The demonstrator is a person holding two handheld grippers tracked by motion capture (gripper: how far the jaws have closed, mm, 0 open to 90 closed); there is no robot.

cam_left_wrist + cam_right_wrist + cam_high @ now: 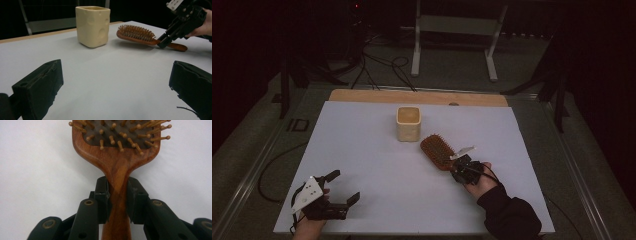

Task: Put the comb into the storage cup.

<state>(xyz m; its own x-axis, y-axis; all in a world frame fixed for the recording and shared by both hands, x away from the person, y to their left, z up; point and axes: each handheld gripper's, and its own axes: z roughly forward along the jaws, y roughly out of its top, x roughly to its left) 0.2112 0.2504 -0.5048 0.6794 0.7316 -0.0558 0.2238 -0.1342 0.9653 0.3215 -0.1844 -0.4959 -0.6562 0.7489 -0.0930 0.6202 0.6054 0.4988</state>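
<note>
Two grippers: right gripper [117,197] clamps the brush [117,152] handle; left gripper [341,187] gapes wide; no writing legible.

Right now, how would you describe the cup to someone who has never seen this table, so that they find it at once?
Look at the white sheet covering the table, toward its far middle. There stands a cream cup, upright, just beyond the wooden hairbrush. It is squarish with round dimples like cheese, and nothing holds it.
</note>
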